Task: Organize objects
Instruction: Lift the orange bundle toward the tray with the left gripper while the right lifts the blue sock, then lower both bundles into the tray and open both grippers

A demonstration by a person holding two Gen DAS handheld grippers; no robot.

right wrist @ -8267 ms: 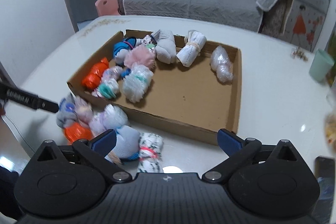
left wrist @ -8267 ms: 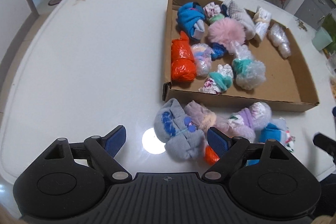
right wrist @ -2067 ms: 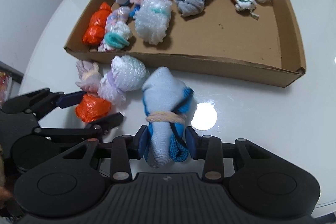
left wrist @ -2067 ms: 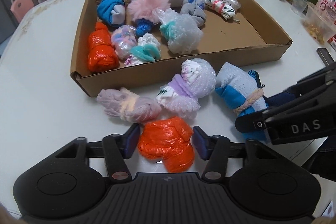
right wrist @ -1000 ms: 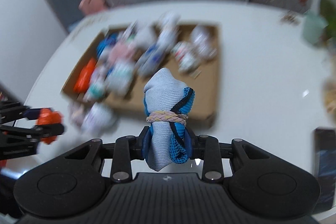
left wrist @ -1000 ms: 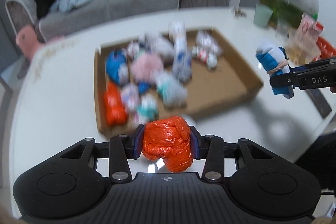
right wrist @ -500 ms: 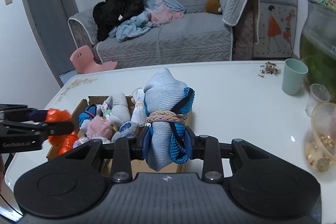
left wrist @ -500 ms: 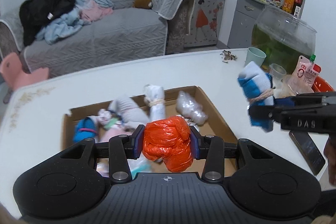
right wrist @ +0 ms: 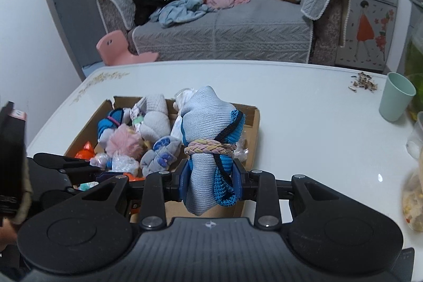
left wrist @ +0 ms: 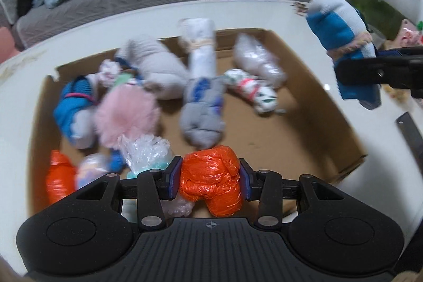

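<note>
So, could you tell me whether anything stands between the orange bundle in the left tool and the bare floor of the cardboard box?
Nothing visible does. The left tool holds the orange bundle over the near part of the cardboard box. Bare cardboard lies just ahead and to the right; the grey sock roll and bubble-wrap bundle sit beside that patch.
</note>
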